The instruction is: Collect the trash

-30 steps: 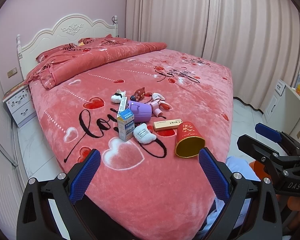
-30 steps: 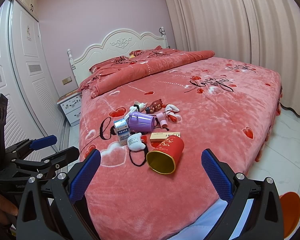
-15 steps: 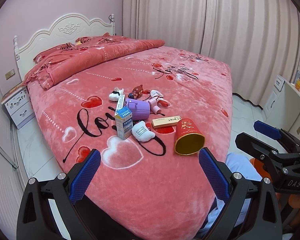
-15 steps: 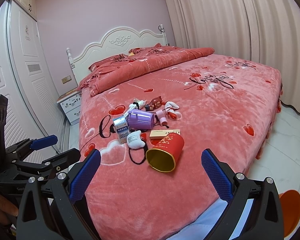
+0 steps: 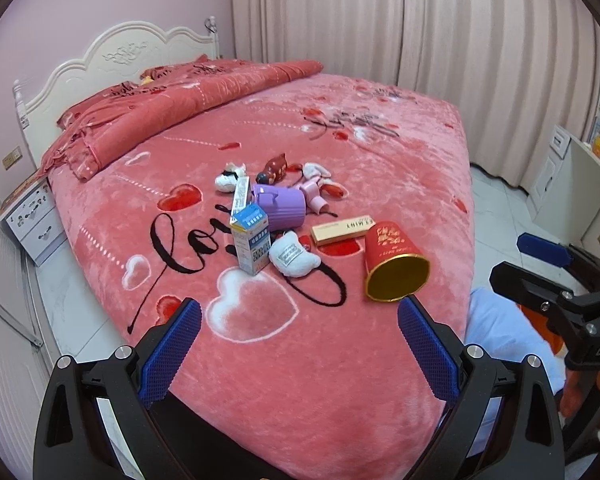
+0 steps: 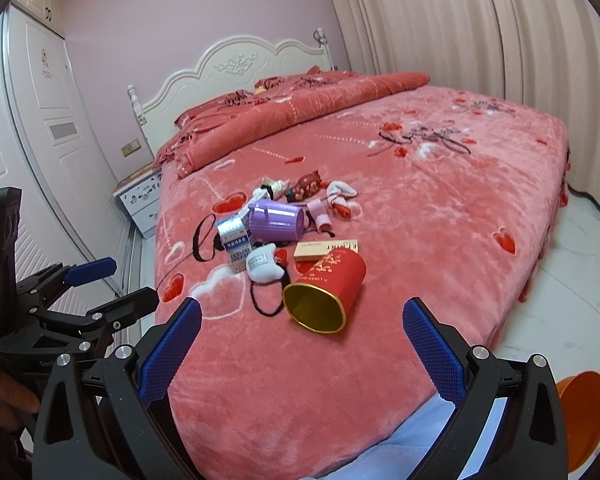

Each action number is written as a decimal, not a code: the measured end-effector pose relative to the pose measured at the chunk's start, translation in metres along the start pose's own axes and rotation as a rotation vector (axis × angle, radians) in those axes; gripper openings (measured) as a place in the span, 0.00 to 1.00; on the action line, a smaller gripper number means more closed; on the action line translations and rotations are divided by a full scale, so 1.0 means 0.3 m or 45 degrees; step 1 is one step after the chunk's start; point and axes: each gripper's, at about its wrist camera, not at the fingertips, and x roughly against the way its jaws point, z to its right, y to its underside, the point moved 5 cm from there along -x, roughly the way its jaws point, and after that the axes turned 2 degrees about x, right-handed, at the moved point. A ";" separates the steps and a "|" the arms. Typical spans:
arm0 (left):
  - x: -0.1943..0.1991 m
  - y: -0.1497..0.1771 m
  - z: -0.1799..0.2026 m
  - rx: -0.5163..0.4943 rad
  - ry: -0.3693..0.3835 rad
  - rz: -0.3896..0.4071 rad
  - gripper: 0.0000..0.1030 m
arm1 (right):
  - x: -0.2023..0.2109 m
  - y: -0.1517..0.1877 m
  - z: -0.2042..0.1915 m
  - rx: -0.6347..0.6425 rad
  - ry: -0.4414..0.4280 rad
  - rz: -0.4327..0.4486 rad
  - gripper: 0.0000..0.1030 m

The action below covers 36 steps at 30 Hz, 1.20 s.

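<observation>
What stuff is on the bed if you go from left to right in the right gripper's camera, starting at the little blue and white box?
Blue and white carton → white plush toy → red cup with gold inside, lying on its side. The purple toy bin and flat box overlap these, so I left them out.

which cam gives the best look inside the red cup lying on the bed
The right wrist view. There the red cup lies on its side with its gold-lined mouth turned toward the camera, so much of the interior shows. In the left wrist view the same cup has its mouth angled downward, showing less of the inside.
</observation>
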 end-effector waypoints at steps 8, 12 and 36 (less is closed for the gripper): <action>-0.085 -0.005 0.000 -0.079 0.059 -0.078 0.94 | -0.098 -0.007 0.018 -0.021 -0.069 -0.088 0.96; -0.122 -0.023 -0.007 -0.101 0.134 -0.075 0.94 | -0.130 -0.014 0.030 -0.003 -0.091 -0.103 0.96; -0.476 -0.063 -0.025 -0.101 0.550 -0.243 0.78 | -0.313 -0.002 0.101 0.020 -0.114 -0.188 0.93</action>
